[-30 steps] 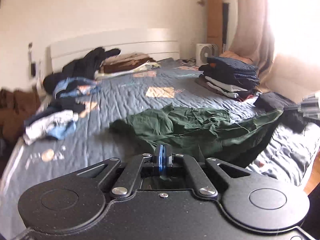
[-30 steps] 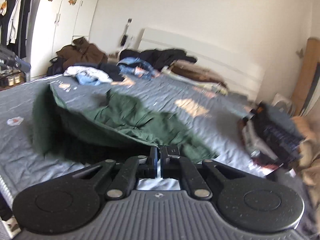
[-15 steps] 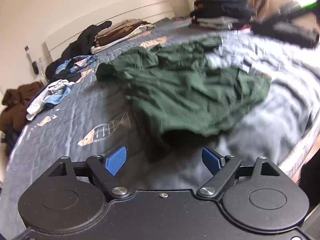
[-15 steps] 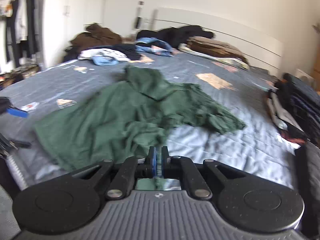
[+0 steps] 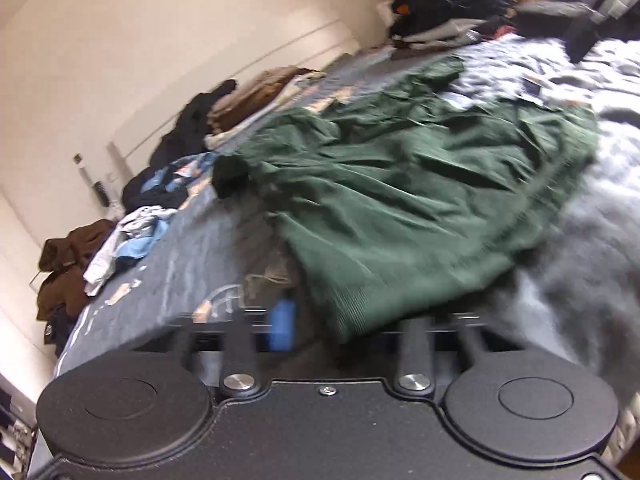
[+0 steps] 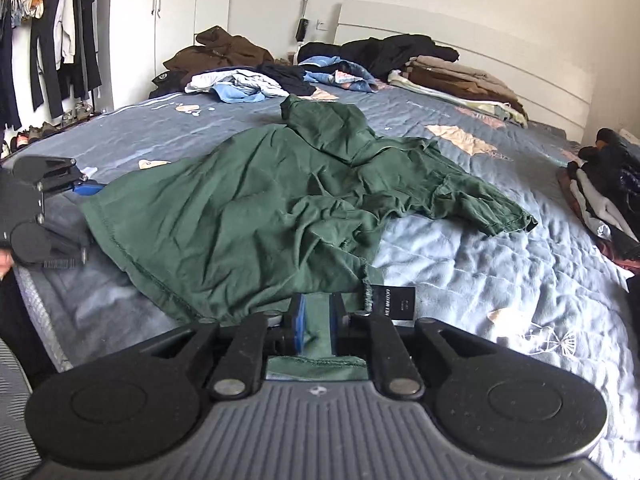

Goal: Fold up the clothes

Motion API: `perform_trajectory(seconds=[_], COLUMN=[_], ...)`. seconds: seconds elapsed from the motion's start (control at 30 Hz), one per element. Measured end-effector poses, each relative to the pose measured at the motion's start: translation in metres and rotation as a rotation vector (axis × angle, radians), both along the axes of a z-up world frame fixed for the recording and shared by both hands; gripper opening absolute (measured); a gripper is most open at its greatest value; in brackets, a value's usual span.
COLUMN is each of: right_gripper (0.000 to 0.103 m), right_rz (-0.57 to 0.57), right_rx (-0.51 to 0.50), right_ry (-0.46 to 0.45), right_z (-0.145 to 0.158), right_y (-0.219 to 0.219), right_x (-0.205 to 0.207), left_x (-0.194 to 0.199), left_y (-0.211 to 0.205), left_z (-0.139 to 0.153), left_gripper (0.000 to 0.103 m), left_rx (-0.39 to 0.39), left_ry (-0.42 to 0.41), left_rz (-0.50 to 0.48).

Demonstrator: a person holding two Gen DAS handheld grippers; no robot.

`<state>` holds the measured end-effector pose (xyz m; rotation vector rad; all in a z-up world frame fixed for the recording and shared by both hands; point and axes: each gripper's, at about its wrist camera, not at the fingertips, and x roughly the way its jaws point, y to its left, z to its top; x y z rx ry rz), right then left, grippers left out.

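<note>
One green shirt (image 6: 256, 216) lies crumpled mid-frame on the bed (image 6: 500, 272), unfolded.
Right gripper (image 6: 318, 320) is opening around its hem; left gripper (image 5: 320, 324) is closing at the other corner; a folded stack (image 6: 608, 200) sits far right.

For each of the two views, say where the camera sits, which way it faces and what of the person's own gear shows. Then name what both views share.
Left wrist: on the left gripper, tilted, facing across the bed; its jaws are closing at the green shirt's hem.
Right wrist: on the right gripper, facing the headboard; jaws opening, shirt between; left gripper in view.
Shared: the green shirt and bed.
</note>
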<state>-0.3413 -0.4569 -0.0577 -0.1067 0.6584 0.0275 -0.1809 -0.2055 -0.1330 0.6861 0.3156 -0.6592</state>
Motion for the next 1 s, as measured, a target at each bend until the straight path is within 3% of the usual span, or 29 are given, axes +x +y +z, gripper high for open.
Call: perform_trajectory(seconds=[0.07, 0.17, 0.4, 0.5, 0.7, 0.83, 1.0], right_gripper=[0.013, 0.015, 0.029, 0.035, 0.041, 0.042, 0.042], right_rz=[-0.011, -0.016, 0.062, 0.095, 0.133, 0.205, 0.286], right_rx=[-0.002, -0.003, -0.071, -0.121, -0.344, -0.558, -0.689], right_ry=[0.002, 0.020, 0.100, 0.123, 0.164, 0.191, 0.143], right_z=[-0.002, -0.006, -0.019, -0.023, -0.038, -0.057, -0.066], right_y=[-0.003, -0.006, 0.004, 0.008, 0.012, 0.020, 0.032], right_x=[0.000, 0.001, 0.002, -0.001, -0.002, 0.003, 0.006], left_x=[0.009, 0.019, 0.020, 0.021, 0.027, 0.027, 0.028], left_y=[0.007, 0.011, 0.004, 0.005, 0.008, 0.007, 0.006], left_z=[0.007, 0.010, -0.002, -0.004, -0.002, -0.003, -0.004], left_gripper=[0.018, 0.017, 0.021, 0.021, 0.021, 0.021, 0.021], left_rx=[-0.050, -0.063, 0.006, -0.005, -0.045, -0.046, -0.048], left_ry=[0.010, 0.009, 0.031, 0.063, 0.111, 0.119, 0.132], left_rz=[0.033, 0.075, 0.070, 0.079, 0.105, 0.108, 0.111])
